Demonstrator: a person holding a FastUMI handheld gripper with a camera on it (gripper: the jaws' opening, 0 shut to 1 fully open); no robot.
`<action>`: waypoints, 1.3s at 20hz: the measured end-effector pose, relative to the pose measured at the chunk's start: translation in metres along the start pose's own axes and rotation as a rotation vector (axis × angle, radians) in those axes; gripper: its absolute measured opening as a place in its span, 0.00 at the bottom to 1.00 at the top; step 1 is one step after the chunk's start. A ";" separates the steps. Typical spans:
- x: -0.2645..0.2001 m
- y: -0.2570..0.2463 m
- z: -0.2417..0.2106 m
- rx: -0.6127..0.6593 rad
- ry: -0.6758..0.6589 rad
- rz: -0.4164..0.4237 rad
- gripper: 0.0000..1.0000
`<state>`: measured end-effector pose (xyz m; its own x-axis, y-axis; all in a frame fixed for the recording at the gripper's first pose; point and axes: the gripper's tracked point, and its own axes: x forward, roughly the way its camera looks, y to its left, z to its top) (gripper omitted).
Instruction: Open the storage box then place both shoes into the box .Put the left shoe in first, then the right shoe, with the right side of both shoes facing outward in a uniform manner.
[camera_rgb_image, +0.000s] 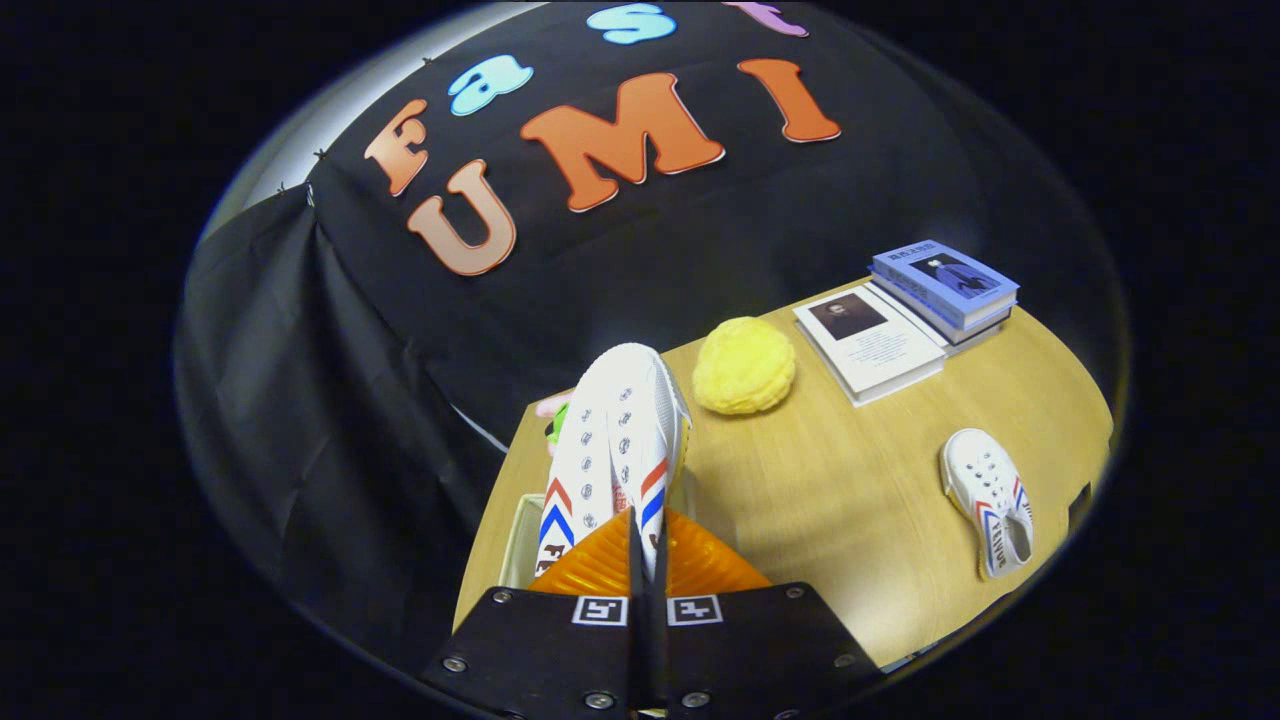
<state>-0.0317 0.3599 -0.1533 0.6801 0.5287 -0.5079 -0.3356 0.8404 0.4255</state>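
Gripping one white shoe, the claw is closed on it, toe pointing straight ahead.

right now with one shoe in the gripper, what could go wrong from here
1. The gripper pinches only the rear edge of the held shoe, so it could twist or slip while lowering into the storage box.
2. The shoe hides most of the box, so it may catch the rim.
3. The second shoe lies far off across the table.

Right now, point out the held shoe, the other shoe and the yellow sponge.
held shoe (615, 440): gripper view, laced upper, between the fingers.
other shoe (985, 495): gripper view, laced upper.
yellow sponge (745, 365): gripper view, top.
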 end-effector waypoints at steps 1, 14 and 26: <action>0.003 0.010 -0.006 -0.021 0.008 0.016 0.00; 0.025 0.036 -0.086 -0.264 0.139 0.083 0.00; 0.008 0.040 -0.122 -0.067 0.247 0.056 0.02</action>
<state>-0.1193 0.4119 -0.2322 0.4821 0.5810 -0.6558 -0.4162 0.8105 0.4122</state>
